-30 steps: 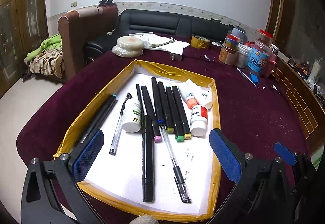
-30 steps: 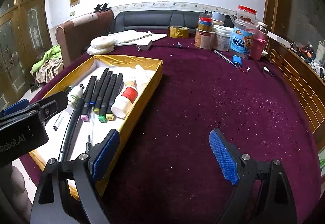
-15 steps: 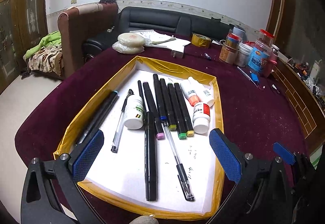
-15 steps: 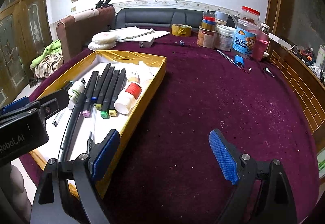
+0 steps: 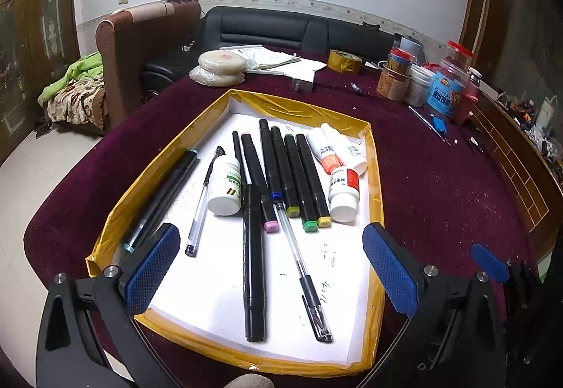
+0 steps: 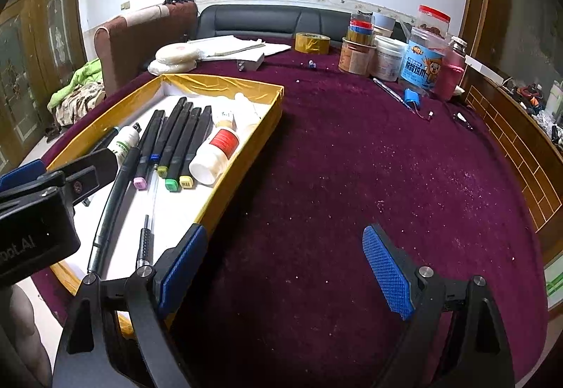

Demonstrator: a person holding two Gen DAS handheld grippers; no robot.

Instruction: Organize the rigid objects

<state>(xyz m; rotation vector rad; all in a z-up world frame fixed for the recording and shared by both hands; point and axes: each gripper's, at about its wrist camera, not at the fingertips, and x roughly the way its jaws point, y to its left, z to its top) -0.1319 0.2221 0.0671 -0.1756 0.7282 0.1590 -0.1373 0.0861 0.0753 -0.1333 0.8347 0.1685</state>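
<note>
A shallow yellow-rimmed tray [image 5: 302, 108] [image 6: 246, 145] with a white floor lies on the maroon table. In it lie several black markers [image 5: 281, 169] [image 6: 176, 138] with coloured caps, two clear gel pens [image 5: 301, 261], a long black pen [image 5: 254, 261] and three small white bottles [image 5: 225, 189] [image 5: 343, 192] [image 6: 214, 155]. My left gripper [image 5: 271, 271] hovers open over the tray's near end, empty. My right gripper [image 6: 281, 268] stands open over bare cloth to the right of the tray, holding nothing.
At the table's far side stand jars and cans [image 5: 447, 88] [image 6: 422, 50], a roll of yellow tape [image 5: 345, 61] [image 6: 311, 43], papers [image 5: 281, 60], a white adapter [image 6: 251, 63] and round white packets [image 5: 218, 66]. A pen and small blue item [image 6: 410, 95] lie near the jars. Sofas stand beyond.
Both views tilted slightly, so the tray and table sit a little lower in the frame. Nothing in the tray moved and both grippers stayed open.
</note>
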